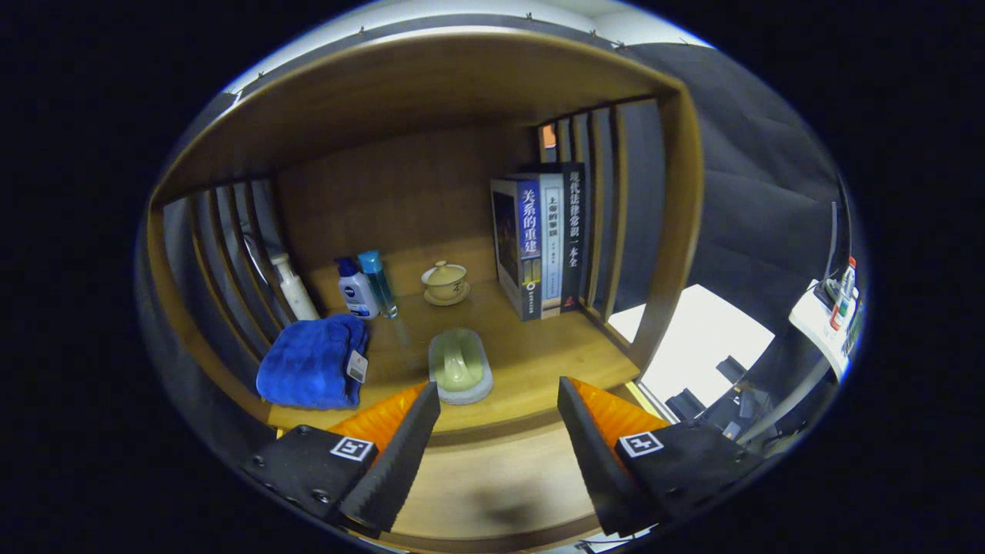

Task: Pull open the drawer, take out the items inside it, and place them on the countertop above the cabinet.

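My gripper (499, 396) is open, and nothing sits between its fingers. Just ahead of the left fingertip (425, 400), a pale green scrub brush with a handle (460, 365) lies on the wooden countertop (539, 354). A folded blue towel with a tag (312, 362) rests on the countertop to the left of the brush. Below the fingers runs a flat wooden front panel (492, 477) under the countertop's edge; I cannot tell whether it is the drawer.
At the back of the shelf stand a white pump bottle (295, 288), a blue-capped lotion bottle (356, 288), a slim blue bottle (378, 283) and a lidded tea cup on a saucer (445, 283). Three upright books (542, 246) stand right. Slatted sides flank the shelf.
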### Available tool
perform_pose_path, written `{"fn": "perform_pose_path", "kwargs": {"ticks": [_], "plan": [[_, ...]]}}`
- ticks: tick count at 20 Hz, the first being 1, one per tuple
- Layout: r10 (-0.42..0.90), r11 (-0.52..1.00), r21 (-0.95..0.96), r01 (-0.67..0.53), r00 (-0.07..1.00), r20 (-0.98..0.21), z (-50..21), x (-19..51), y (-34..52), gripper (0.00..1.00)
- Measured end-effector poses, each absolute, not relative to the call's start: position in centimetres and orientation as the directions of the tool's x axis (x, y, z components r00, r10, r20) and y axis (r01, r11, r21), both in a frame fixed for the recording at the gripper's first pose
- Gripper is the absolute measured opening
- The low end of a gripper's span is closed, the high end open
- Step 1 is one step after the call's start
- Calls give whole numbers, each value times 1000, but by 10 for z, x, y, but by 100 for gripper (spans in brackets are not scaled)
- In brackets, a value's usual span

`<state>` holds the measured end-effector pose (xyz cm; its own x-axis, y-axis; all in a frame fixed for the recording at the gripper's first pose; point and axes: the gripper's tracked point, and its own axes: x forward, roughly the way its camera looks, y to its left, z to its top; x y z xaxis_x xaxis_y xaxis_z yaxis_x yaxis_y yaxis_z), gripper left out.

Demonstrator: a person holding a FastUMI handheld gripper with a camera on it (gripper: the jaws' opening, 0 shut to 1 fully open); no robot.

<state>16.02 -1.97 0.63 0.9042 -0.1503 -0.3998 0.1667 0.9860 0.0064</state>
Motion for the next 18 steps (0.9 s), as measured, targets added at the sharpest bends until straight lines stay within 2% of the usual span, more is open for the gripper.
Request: {"fn": "perform_pose_path", "kwargs": {"ticks": [8,14,18], "plan": [[-129,981,117,157,969,-213,-13,60,-50,99],[-138,975,148,165,974,-179,-48,9,-72,98],[-115,987,91,129,982,-148,-66,-15,-69,98]]}}
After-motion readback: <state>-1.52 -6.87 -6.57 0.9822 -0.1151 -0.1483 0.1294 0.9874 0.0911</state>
